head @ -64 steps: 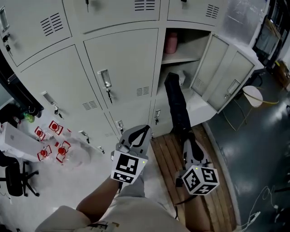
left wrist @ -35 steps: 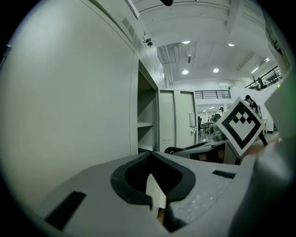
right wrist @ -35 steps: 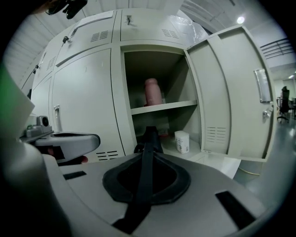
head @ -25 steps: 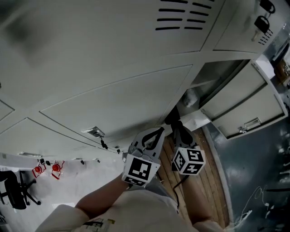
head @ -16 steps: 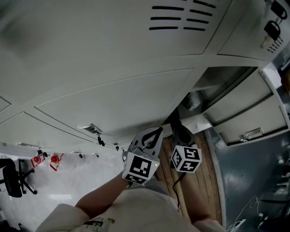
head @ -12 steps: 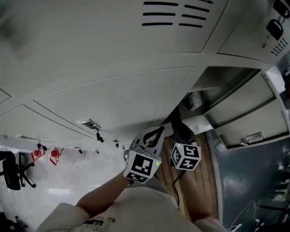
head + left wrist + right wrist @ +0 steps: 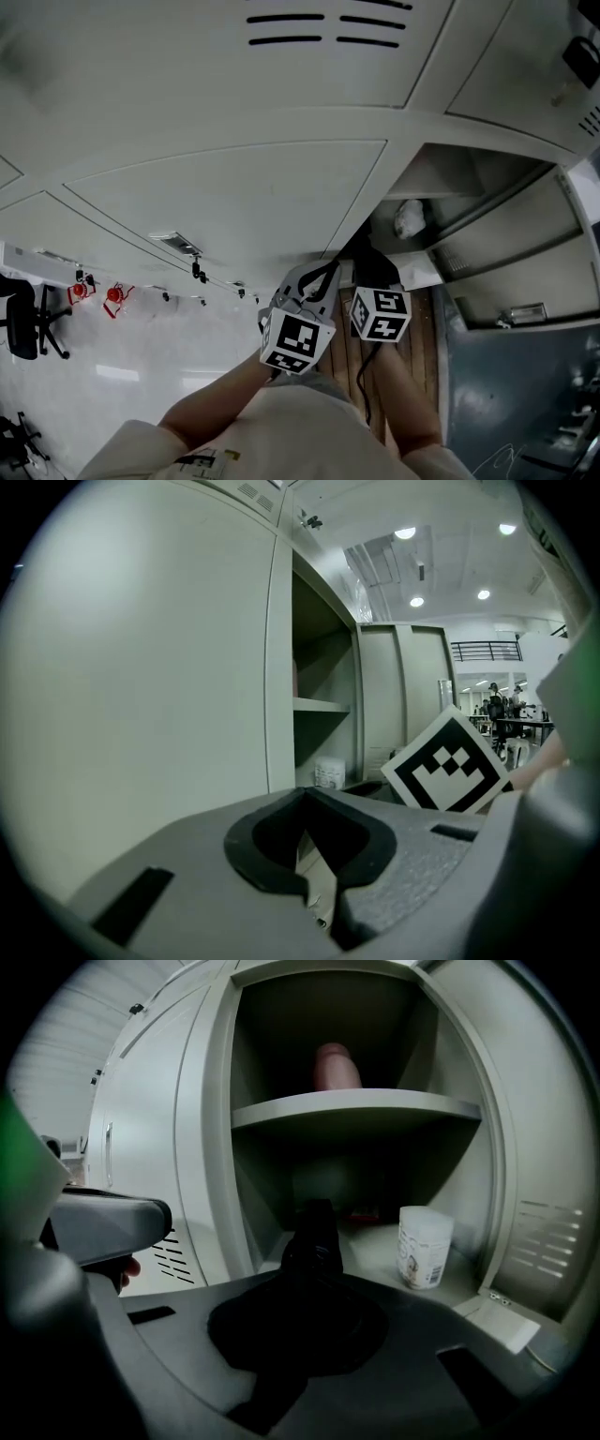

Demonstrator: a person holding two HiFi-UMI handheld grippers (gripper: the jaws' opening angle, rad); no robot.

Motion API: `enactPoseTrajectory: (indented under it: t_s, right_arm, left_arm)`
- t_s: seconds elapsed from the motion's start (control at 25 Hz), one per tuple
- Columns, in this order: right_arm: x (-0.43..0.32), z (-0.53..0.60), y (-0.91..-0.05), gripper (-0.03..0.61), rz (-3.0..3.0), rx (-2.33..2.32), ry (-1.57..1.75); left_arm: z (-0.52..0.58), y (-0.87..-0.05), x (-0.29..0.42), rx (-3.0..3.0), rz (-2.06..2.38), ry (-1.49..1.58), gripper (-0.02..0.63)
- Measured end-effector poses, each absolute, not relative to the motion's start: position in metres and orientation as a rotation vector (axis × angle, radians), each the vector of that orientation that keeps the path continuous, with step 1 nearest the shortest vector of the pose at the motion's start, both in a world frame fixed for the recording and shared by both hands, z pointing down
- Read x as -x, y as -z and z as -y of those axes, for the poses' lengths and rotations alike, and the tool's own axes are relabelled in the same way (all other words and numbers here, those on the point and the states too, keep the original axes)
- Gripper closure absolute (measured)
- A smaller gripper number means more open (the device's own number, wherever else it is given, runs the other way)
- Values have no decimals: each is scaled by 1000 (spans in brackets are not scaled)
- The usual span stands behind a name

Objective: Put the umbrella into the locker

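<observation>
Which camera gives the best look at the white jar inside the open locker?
The right gripper view: the white jar stands unblocked on the floor of the locker. The left gripper view shows it small and distant; the head view shows only a pale blob.

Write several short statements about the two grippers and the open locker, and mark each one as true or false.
1. The right gripper is shut on the black umbrella. True.
2. The white container stands on the shelf. False: it stands on the compartment floor below the shelf; it is a pink object that stands on the shelf.
3. The left gripper holds a key. False: its jaws are together with nothing between them.
4. The locker door is open. True.
</observation>
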State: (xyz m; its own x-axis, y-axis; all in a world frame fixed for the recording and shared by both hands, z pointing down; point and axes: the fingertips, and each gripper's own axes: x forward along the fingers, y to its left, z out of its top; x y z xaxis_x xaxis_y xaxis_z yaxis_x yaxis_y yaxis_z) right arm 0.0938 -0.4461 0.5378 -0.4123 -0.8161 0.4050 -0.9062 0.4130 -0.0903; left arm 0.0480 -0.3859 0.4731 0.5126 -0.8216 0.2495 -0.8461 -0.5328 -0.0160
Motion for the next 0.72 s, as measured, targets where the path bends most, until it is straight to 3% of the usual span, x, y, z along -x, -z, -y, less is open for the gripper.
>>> enactPoseTrajectory:
  t_s: [0.72]
  right_arm:
    - [-90,486,-544,561,2414,-1419,-368]
  left_arm:
    - [391,-478,-54,-2591,1516,-378,606]
